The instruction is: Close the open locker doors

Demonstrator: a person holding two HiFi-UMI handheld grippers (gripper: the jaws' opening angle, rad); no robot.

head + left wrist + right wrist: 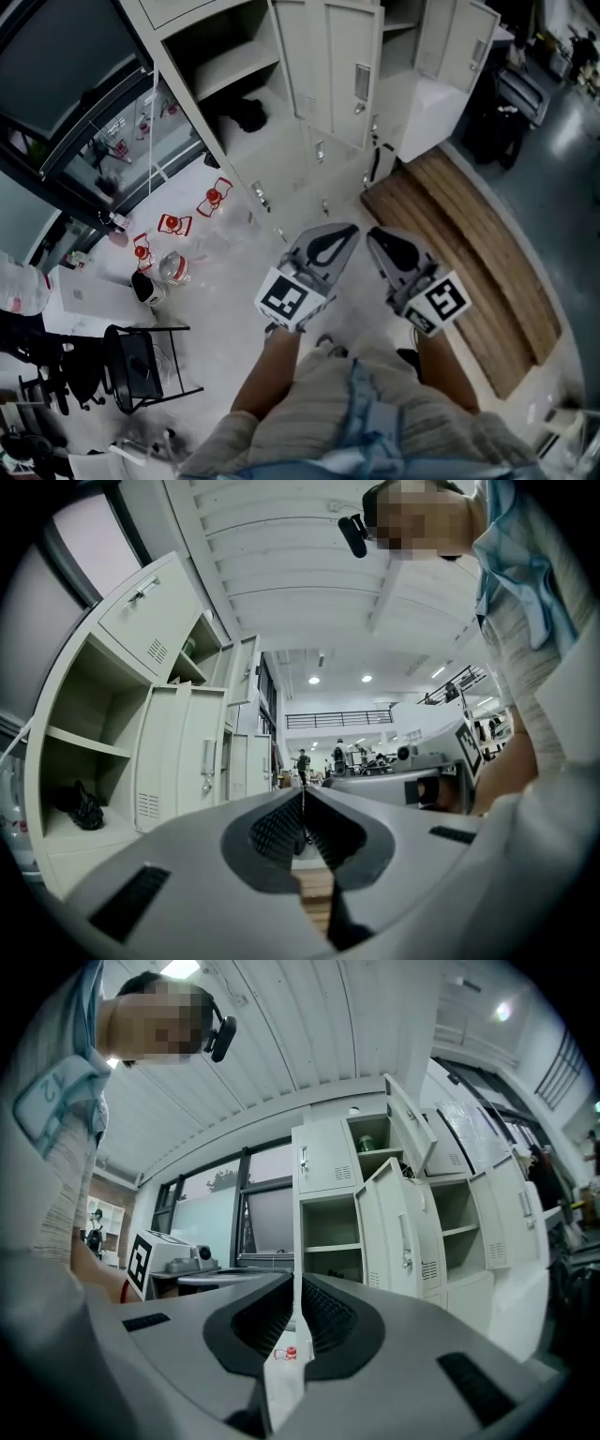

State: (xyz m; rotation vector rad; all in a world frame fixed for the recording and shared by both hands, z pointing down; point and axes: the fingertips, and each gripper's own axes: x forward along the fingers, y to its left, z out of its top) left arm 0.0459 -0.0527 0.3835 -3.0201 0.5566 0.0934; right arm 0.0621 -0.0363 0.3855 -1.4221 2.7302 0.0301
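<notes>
Beyond the tips of the left tool (347, 230) and the right tool (375, 236), which the person holds side by side, each with its jaws closed together on nothing, the white lockers (291, 141) stand with several locker doors (339, 67) swung open, well apart from both tools. Seen from the left gripper view the open doors lie to the left of that tool's tips, and from the right gripper view they lie to the right. A wooden bench (469, 253) runs along the floor right of the right tool, and a dark bundle (246, 114) lies in one open compartment.
</notes>
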